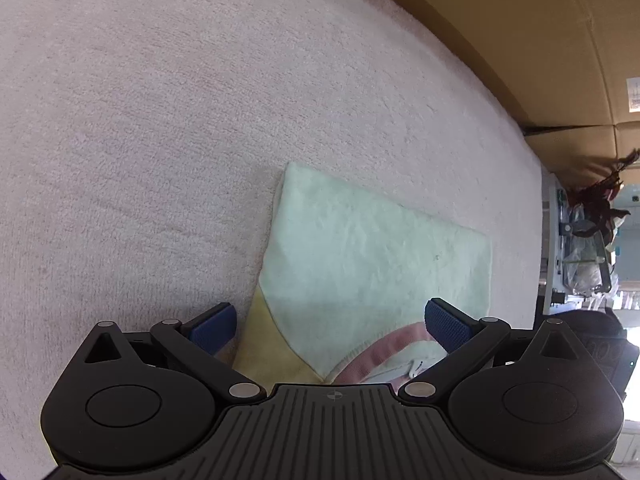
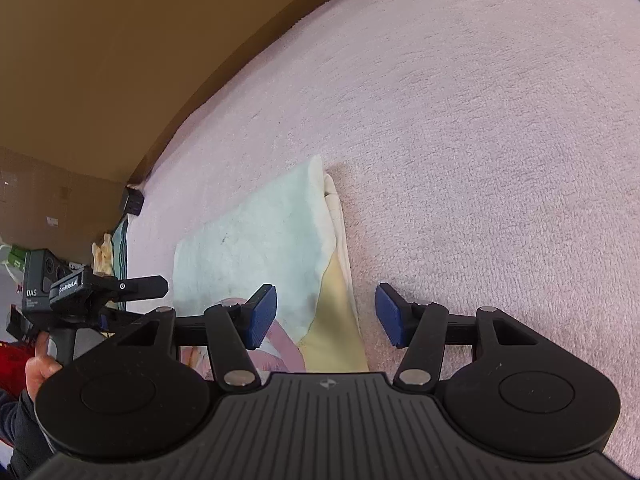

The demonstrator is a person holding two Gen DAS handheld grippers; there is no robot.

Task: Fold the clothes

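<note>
A folded garment (image 1: 360, 256) lies flat on a pale pink fleece blanket (image 1: 160, 120); it is pale green with a yellow panel and a pink collar (image 1: 384, 344). My left gripper (image 1: 328, 326) is open over its near end. One blue pad is beside the yellow edge and the other is by the collar. In the right wrist view the same garment (image 2: 256, 248) shows its layered right edge. My right gripper (image 2: 326, 318) is open astride the yellow strip (image 2: 332, 320), with nothing pinched. Whether any pad touches the cloth I cannot tell.
Brown cardboard (image 1: 520, 20) walls off the blanket's far edge. A cluttered shelf (image 1: 584, 240) stands past the blanket's end. A small black object (image 2: 134, 200) sits at the blanket's corner. A hand (image 2: 40, 368) holds the other gripper's handle at the left.
</note>
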